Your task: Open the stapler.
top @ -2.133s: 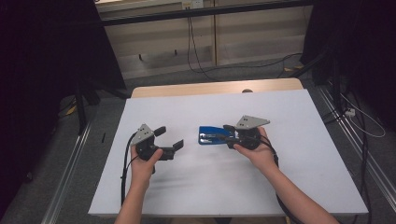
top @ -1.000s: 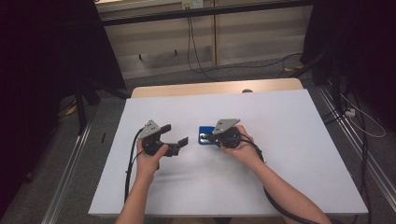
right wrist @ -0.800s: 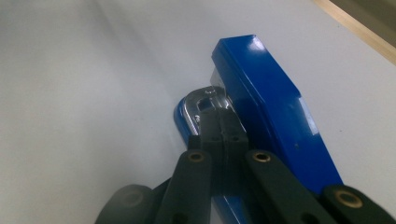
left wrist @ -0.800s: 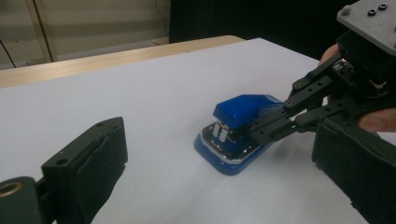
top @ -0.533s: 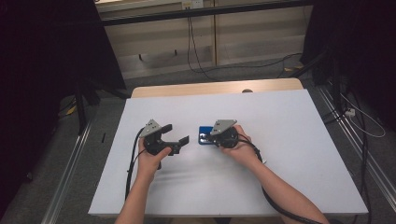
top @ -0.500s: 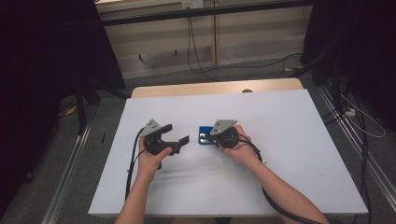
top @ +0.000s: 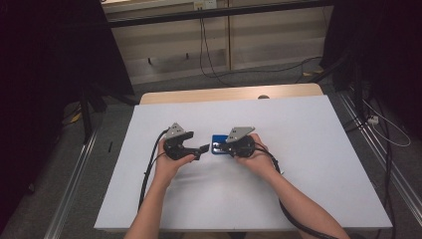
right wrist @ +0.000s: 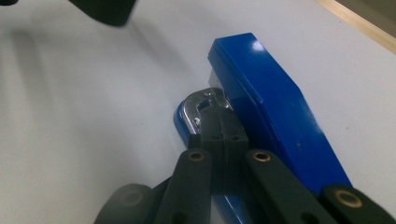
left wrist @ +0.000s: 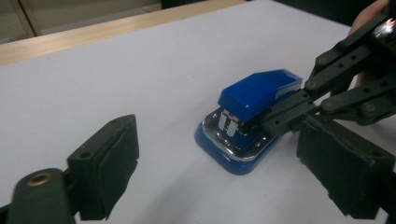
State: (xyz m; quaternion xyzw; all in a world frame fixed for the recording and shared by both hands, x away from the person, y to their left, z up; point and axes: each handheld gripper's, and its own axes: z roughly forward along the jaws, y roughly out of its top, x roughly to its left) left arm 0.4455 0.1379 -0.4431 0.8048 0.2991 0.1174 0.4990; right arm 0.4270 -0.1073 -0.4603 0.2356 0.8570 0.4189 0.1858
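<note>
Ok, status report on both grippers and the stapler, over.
Left gripper open, jaws just closing, nothing between. Right gripper shut, jaws in the blue stapler's mouth. Nothing in the way.

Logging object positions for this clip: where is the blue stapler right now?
In the high view the stapler lies on the white table near its middle, between the two grippers. The right gripper has its shut jaws against it, and the left gripper faces it, open.

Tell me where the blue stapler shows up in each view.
High view: stapler at table centre, between the hands.
Left gripper view: stapler right of centre, right tool's closed tips in its mouth.
Right gripper view: stapler centre-right.
Shared landmark: its shiny metal plate.
</note>
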